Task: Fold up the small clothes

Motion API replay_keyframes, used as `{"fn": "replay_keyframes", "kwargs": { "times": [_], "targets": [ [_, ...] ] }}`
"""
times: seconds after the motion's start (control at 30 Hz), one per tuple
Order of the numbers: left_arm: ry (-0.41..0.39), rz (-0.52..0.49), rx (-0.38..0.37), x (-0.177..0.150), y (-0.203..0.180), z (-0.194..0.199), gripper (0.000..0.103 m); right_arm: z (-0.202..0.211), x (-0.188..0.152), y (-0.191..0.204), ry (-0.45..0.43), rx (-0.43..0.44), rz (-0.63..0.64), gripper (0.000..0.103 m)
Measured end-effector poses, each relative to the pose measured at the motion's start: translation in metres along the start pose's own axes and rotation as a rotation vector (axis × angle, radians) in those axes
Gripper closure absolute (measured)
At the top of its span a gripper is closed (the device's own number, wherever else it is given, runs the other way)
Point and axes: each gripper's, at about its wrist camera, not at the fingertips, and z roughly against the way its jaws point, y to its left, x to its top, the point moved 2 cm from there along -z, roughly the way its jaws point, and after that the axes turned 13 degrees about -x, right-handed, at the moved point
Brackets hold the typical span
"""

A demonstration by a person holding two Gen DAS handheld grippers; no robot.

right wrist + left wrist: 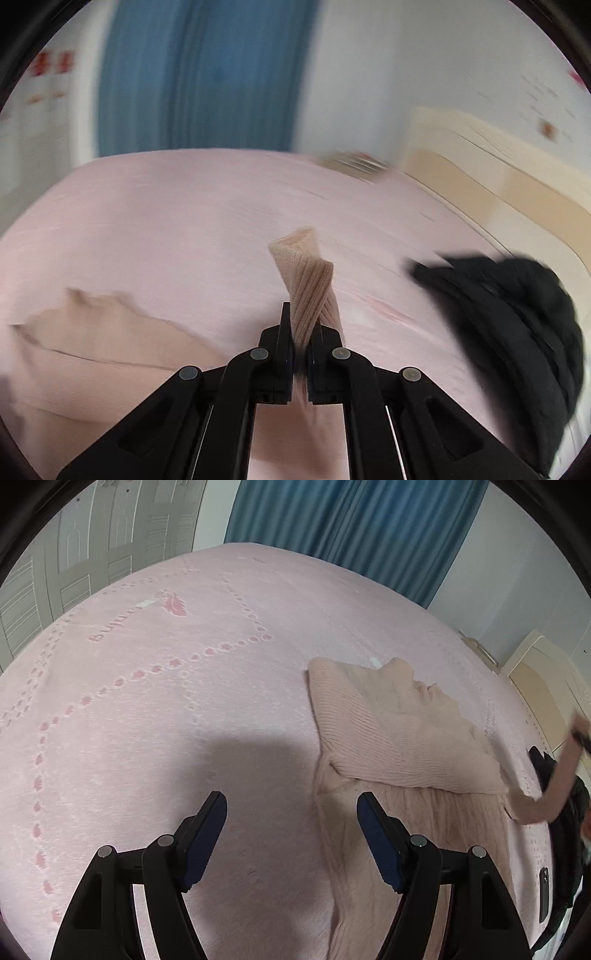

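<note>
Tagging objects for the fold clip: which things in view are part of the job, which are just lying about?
In the job:
- pink knit garment, partly folded on the bed
- its sleeve end, pinched in the right gripper
- left gripper, open, empty
- pink bedspread, the work surface

Lying about:
- black garment
- phone
- blue curtain

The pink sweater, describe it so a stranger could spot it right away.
On the pale pink bedspread, right of the open left gripper, lies the ribbed pink sweater, partly folded. The right gripper pinches its cuff, and the clothing beside it is black.
</note>
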Motion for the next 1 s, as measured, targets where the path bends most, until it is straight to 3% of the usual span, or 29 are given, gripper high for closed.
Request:
{"fn": "replay_keyframes", "kwargs": {
  "times": [0.13, 0.23, 0.3, 0.33, 0.37, 0.47, 0.53, 0.7, 0.83, 0.9, 1.0],
  "targets": [
    [0.011, 0.003, 0.008, -0.007, 0.012, 0.012, 0.032, 0.062, 0.018, 0.125, -0.069, 0.212, 0.117, 0.098],
    [0.013, 0.011, 0.018, -0.015, 0.023, 0.015, 0.032, 0.099, -0.003, 0.212, -0.01, 0.428, 0.19, 0.096],
    [0.029, 0.031, 0.011, -0.019, 0.031, 0.011, 0.032, 0.106, -0.026, 0.249, 0.076, 0.581, 0.244, 0.074],
    [0.037, 0.035, 0.009, -0.02, 0.033, 0.009, 0.032, 0.107, -0.04, 0.264, 0.117, 0.642, 0.27, 0.057],
    [0.045, 0.034, 0.008, -0.021, 0.034, 0.007, 0.032, 0.105, -0.056, 0.272, 0.13, 0.659, 0.283, 0.054],
    [0.063, 0.011, -0.021, -0.023, 0.03, -0.001, 0.032, 0.087, -0.081, 0.261, 0.149, 0.614, 0.286, 0.052],
    [0.064, -0.009, -0.039, -0.022, 0.025, -0.007, 0.032, 0.071, -0.09, 0.234, 0.183, 0.578, 0.236, 0.052],
    [0.06, -0.07, -0.088, -0.013, -0.004, -0.033, 0.033, 0.03, -0.114, 0.138, 0.205, 0.407, 0.125, 0.049],
    [0.032, -0.101, -0.134, 0.007, -0.028, -0.053, 0.035, 0.001, -0.133, 0.082, 0.236, 0.302, 0.074, 0.049],
    [0.036, -0.11, -0.137, 0.016, -0.035, -0.064, 0.048, -0.012, -0.144, 0.061, 0.259, 0.277, 0.048, 0.048],
    [0.046, -0.107, -0.134, 0.027, -0.04, -0.079, 0.055, -0.023, -0.169, 0.047, 0.286, 0.273, 0.024, 0.048]
  ]
}}
